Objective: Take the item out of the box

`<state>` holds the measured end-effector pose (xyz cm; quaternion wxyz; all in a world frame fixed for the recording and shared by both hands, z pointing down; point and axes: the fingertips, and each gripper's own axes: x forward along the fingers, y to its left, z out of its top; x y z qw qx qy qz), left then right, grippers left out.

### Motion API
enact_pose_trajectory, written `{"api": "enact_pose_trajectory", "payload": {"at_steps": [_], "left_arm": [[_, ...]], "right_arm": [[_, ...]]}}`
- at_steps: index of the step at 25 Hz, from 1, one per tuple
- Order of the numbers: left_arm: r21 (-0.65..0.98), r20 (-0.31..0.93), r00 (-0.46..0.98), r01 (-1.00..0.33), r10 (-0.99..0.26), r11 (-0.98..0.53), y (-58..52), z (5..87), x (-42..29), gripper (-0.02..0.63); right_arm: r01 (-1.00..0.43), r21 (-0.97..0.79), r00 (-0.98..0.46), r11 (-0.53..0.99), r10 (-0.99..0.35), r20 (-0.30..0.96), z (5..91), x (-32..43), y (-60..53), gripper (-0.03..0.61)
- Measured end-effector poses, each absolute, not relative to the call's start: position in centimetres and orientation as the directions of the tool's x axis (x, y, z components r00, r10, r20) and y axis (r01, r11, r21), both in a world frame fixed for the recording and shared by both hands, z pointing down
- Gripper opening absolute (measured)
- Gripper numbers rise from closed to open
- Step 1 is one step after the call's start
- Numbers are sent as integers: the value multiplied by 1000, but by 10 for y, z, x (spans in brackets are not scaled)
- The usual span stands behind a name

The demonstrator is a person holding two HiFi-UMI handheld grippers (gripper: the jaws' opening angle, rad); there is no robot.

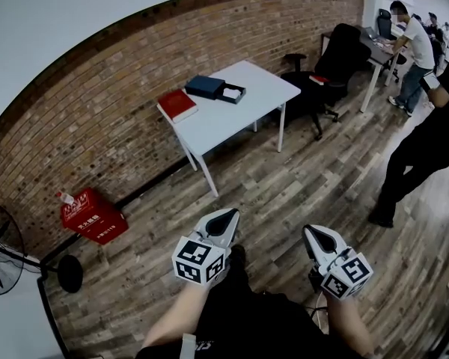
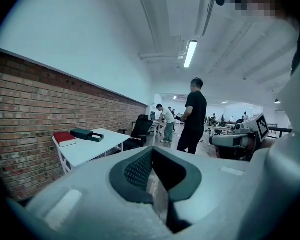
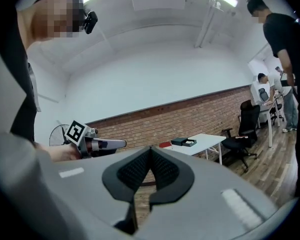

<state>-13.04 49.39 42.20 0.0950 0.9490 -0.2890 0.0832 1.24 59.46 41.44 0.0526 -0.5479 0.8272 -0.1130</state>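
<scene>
Facing the white table and brick wall, left claw and right claw sit closed

Counter white. Box dark blue, item white in a dark tray. Book red. Left tongs and right tongs pale grey, black pads, black-and-white square markers. Wall red-brown brick. Floor grey-brown planks. Crate red, white print.

Looking steeply down from the head; riding close behind both pairs of fingers, sharing the white table far beyond them.
</scene>
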Motion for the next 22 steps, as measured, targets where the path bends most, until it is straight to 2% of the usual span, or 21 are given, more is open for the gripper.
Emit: {"api": "enact_pose_trajectory", "payload": {"at_steps": [9, 22], "left_arm": [[158, 226, 822, -560, -522, -813, 405, 437, -128, 3], [187, 189, 860, -506, -474, -842, 203, 424, -113, 3]], "right_arm": [[-881, -273, -422, 386, -903, 85, 433, 15, 509, 0], [-875, -310, -433, 372, -887, 159, 440, 8, 305, 0]]}}
